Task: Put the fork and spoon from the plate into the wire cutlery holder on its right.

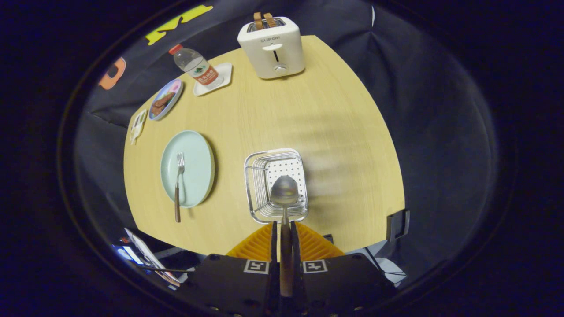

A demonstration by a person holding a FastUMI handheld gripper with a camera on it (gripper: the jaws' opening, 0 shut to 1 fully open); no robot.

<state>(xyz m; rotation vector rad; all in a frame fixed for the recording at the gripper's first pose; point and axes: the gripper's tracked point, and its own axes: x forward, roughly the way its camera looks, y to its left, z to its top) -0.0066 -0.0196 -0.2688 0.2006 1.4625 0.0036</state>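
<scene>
My gripper [285,229] is shut on the spoon [284,191], both fingers pressing on its wooden handle. The metal bowl of the spoon points forward and hangs over the wire cutlery holder [253,185], which stands just ahead of the fingers on the wooden table. To the left of the holder lies the pale green plate [196,154]. A fork [179,185] with a wooden handle rests on the plate, its handle end sticking out over the plate's near rim.
At the far side of the table [330,123] stands a white toaster [272,47] with two slices in it. A water bottle [197,67] lies on a small white tray, beside a small patterned dish [166,99]. A black clamp [397,224] grips the near right table edge.
</scene>
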